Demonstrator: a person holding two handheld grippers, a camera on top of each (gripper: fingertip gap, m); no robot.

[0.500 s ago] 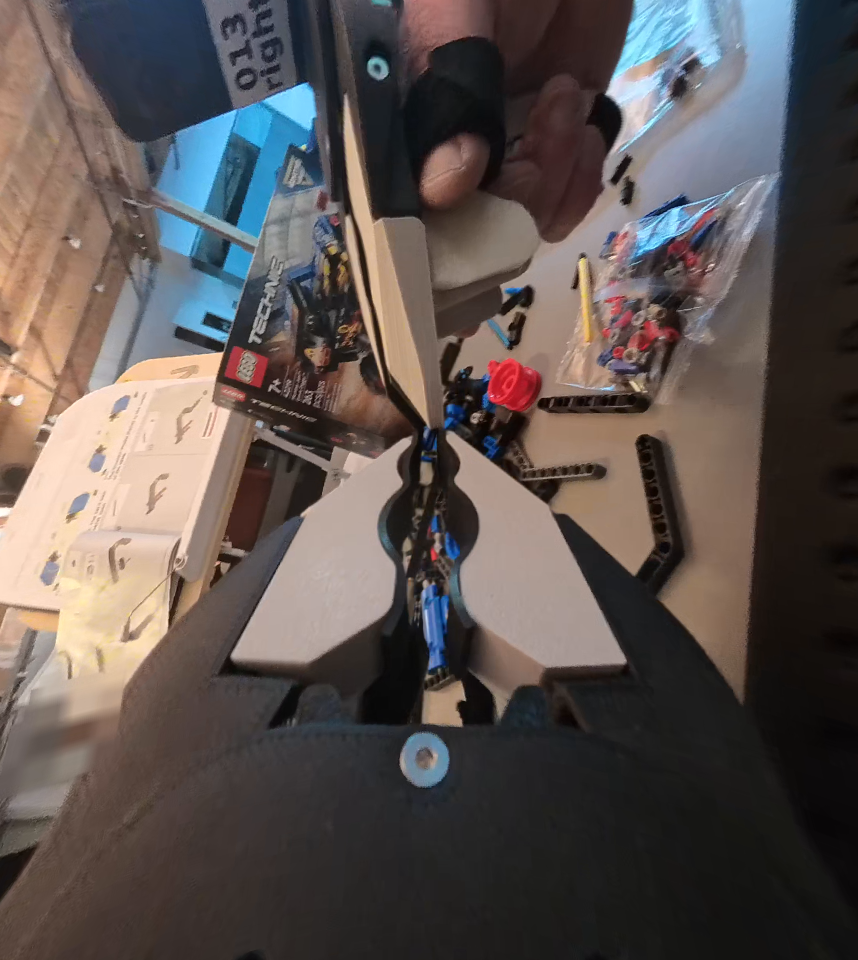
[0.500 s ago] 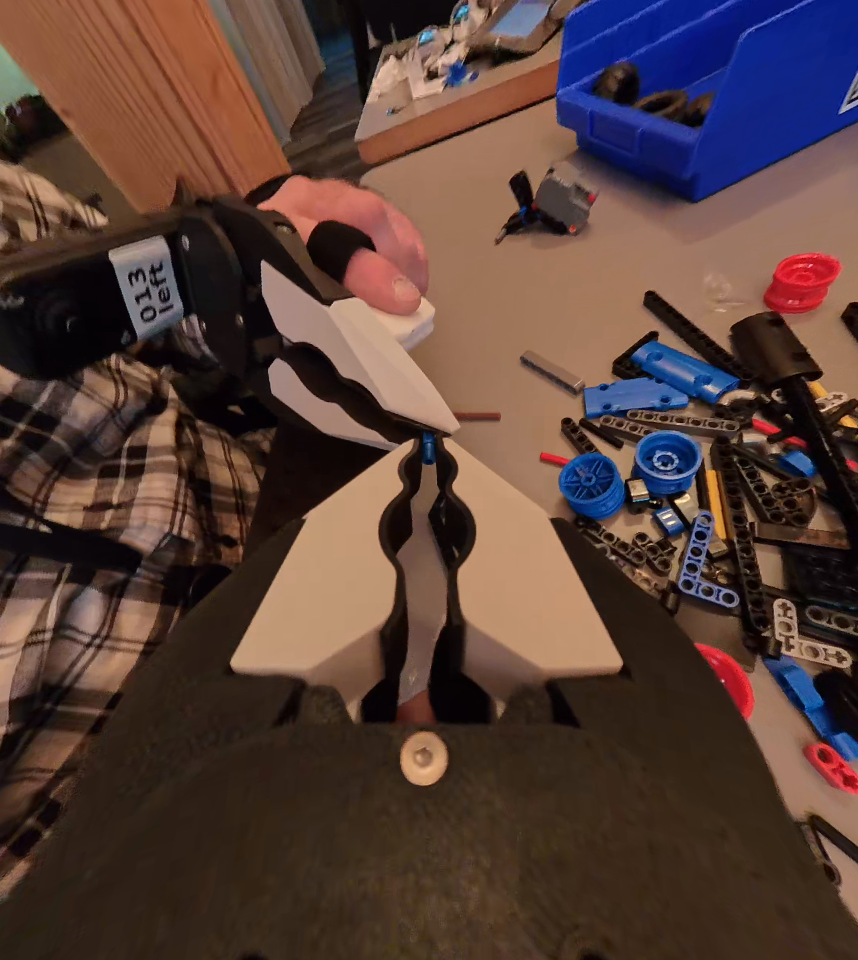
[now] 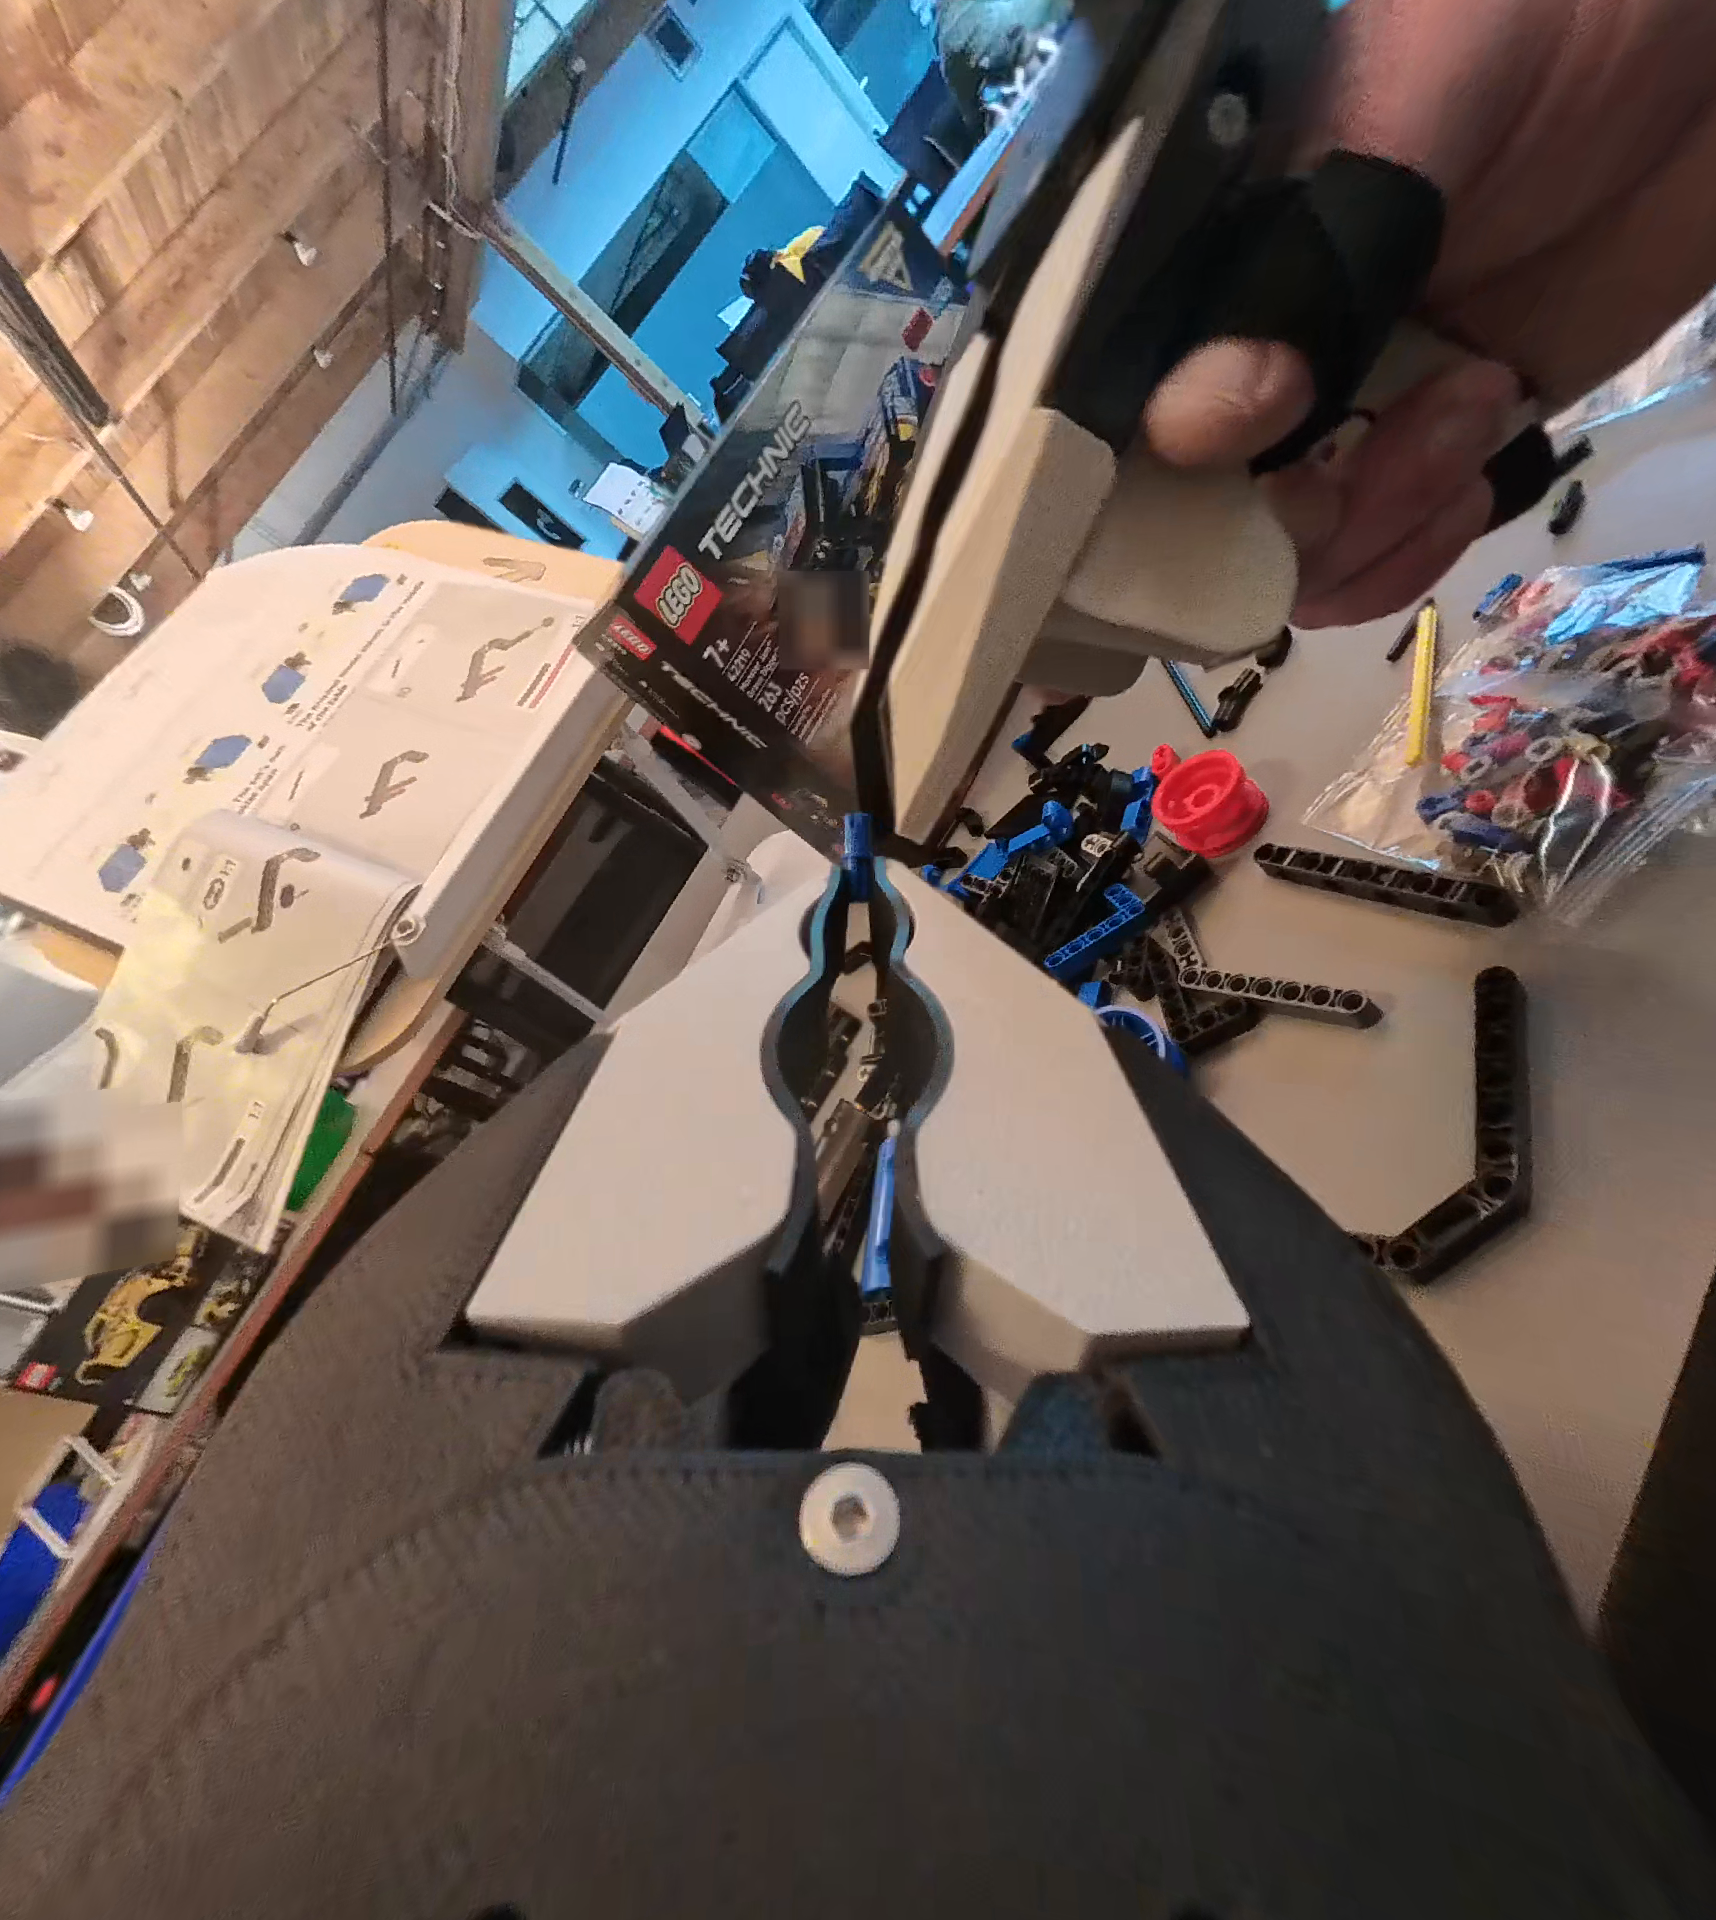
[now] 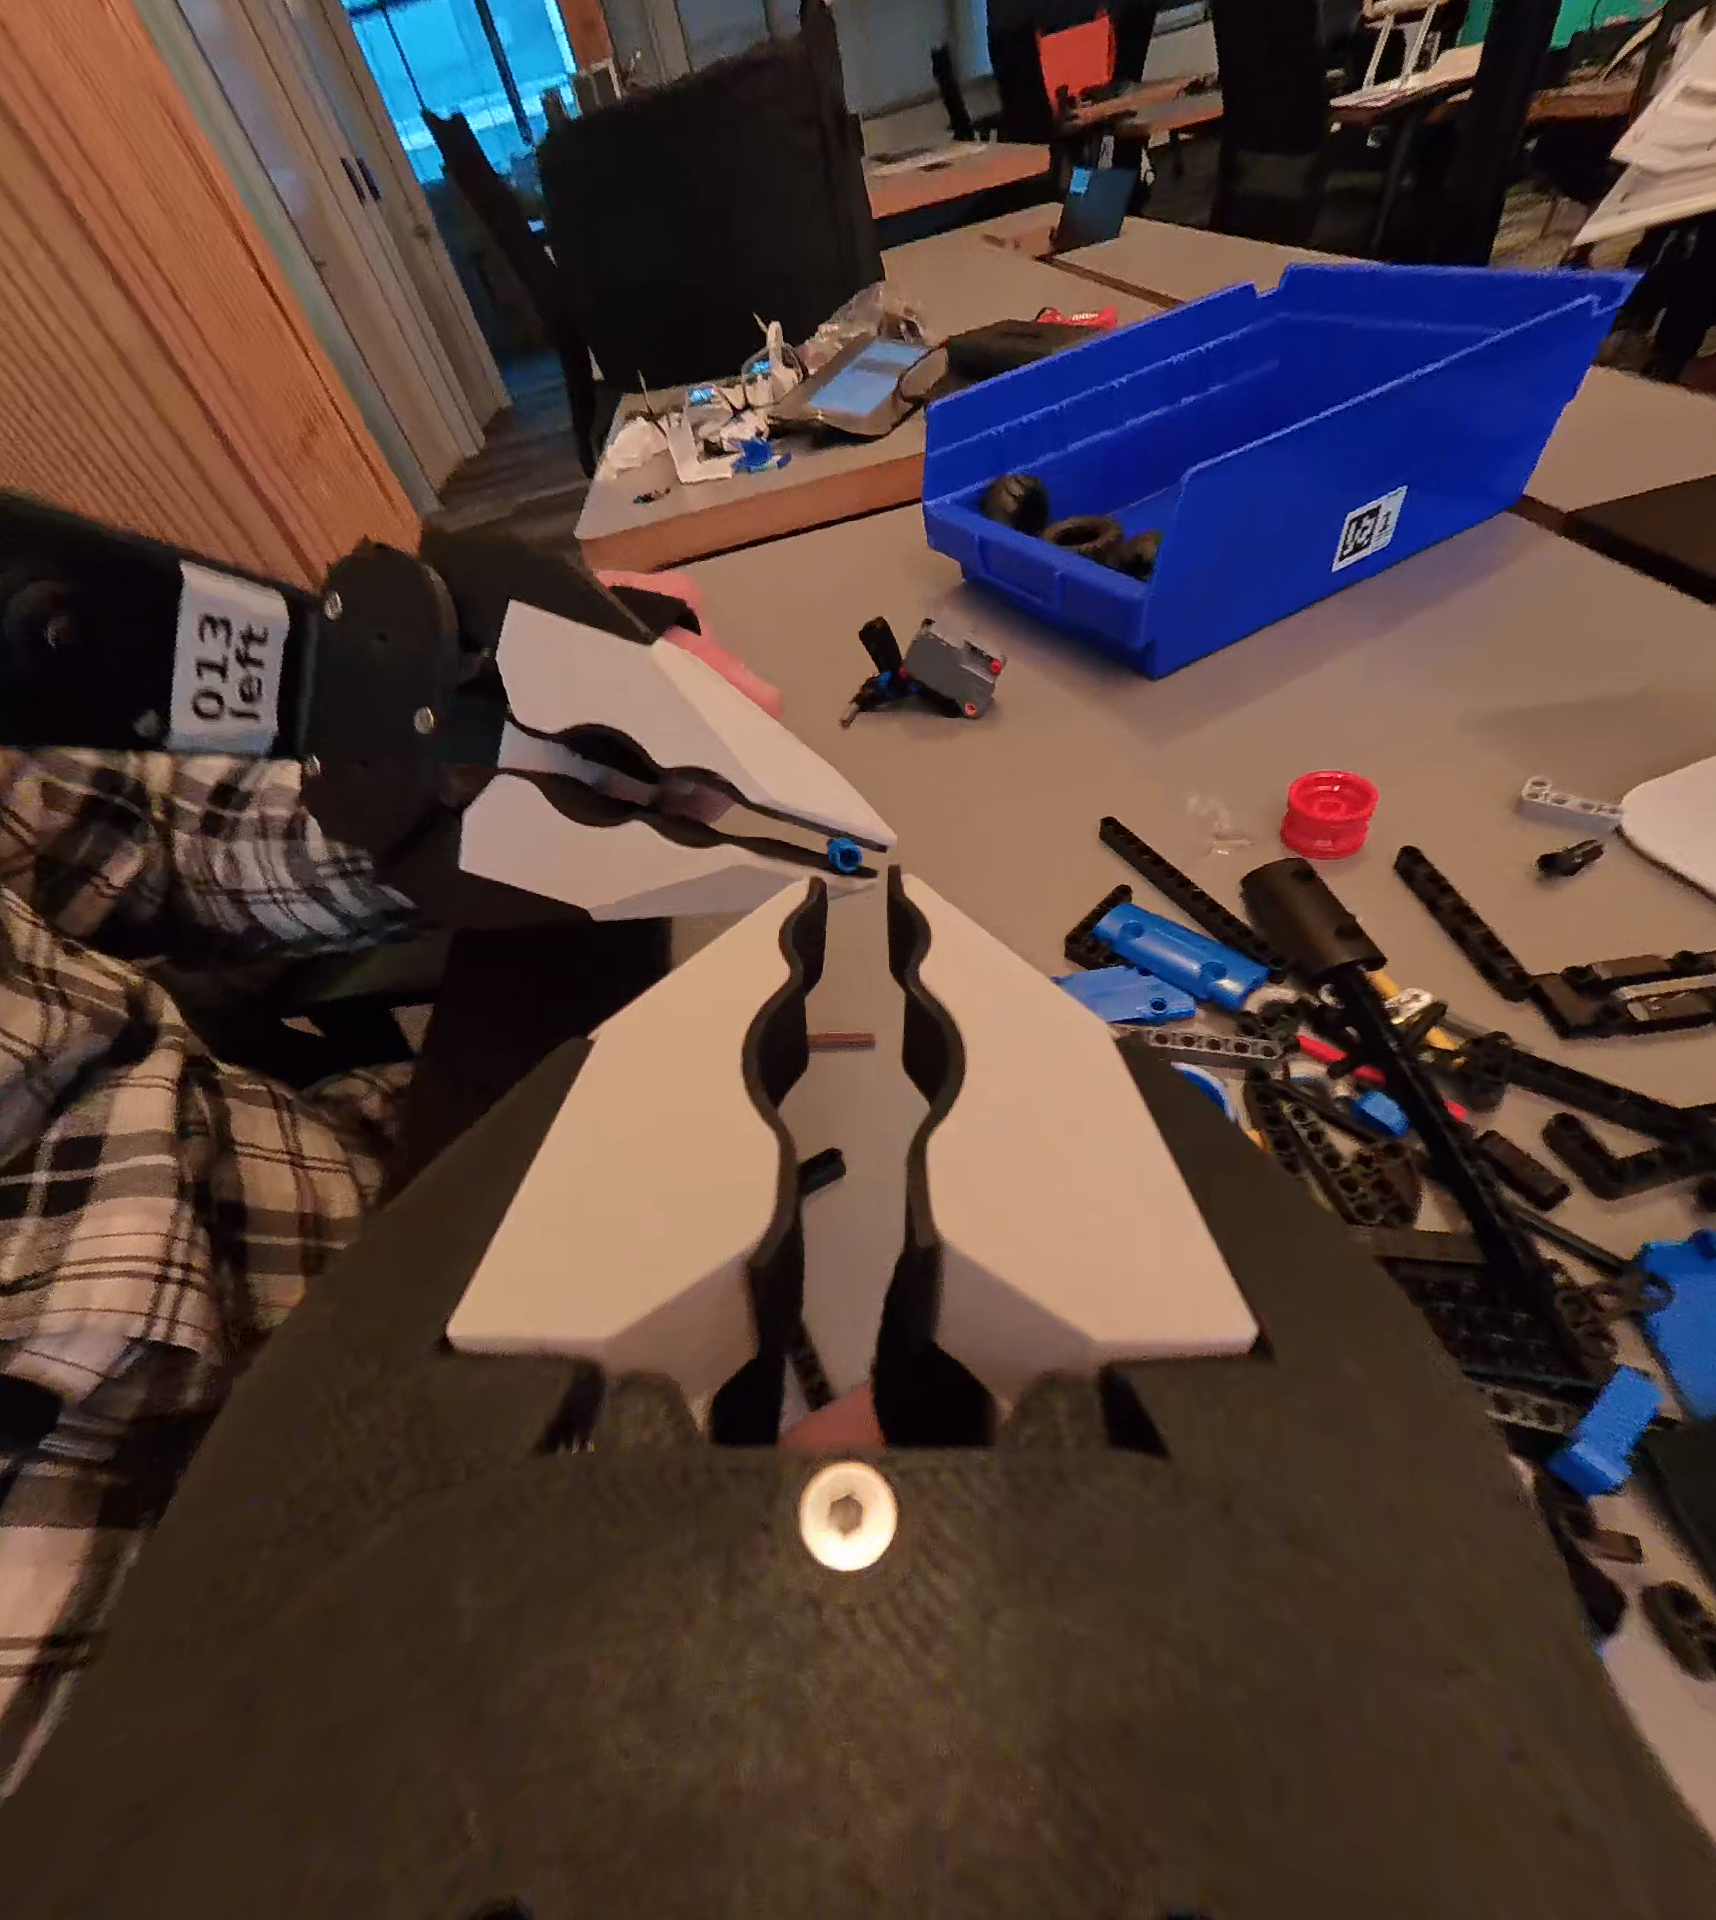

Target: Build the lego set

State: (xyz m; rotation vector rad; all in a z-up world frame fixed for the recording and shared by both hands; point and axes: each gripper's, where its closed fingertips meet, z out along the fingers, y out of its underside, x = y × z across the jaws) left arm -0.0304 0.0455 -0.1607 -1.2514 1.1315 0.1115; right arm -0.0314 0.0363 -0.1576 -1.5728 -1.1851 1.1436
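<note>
- The small blue pin (image 4: 842,853) is pinched at the very tips of the left gripper (image 4: 859,854), held up in the air above the near edge of the grey table (image 4: 1249,748), not resting on anything.
- Seen from the left wrist view, the blue pin (image 3: 856,847) sticks out past the fingertips along the line of the fingers, so its long axis points away from that claw and towards the other one.
- The right gripper (image 4: 849,883) sits just beside it, tips almost meeting the left tips at an angle; its jaws stand apart with a clear gap and nothing between them.
- Half a second ago the right jaws were pressed together on the same pin, right against the left tips. Now they have let go and parted, and the pin has stayed with the left claw.
- Both views have swung as well: the right one now looks farther across the table, and the left one is tilted differently against the room.
- My guess is the pin has just been re-seated in the left hand's grip, and the next move turns on where that free end gets pointed.
- Farther out lie a scatter of black beams (image 4: 1186,894), blue parts (image 4: 1176,948), a red wheel hub (image 4: 1330,814) and a blue bin (image 4: 1249,499).
- From the left side I also see a parts bag (image 3: 1602,727), the set's box (image 3: 760,582) and an open instruction booklet (image 3: 314,748) propped beyond.
</note>
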